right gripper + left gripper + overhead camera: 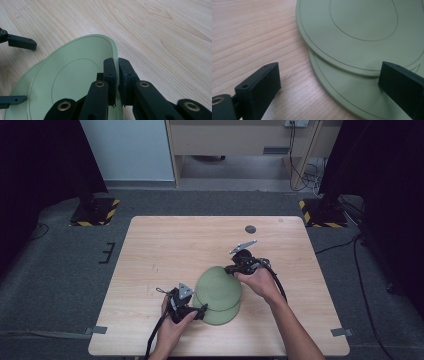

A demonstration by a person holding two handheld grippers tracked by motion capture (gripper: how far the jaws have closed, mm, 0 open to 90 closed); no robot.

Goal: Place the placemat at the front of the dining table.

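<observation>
two green plates overlap near the table's (150, 245) front edge. the right gripper (117, 75) pinches the upper plate's (218, 287) rim, seemingly tilting it. the left gripper (329, 82) stands wide around the lower plate's (342, 92) edge. step: separation. next: lift the upper plate clear.

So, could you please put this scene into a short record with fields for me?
surface: wooden table
items: two green plates, upper plate offset on lower plate
right tongs: shut on the upper plate's rim
left tongs: open, jaws either side of the plates' edges, not pressing
other: small dark disc at table's far edge
</observation>
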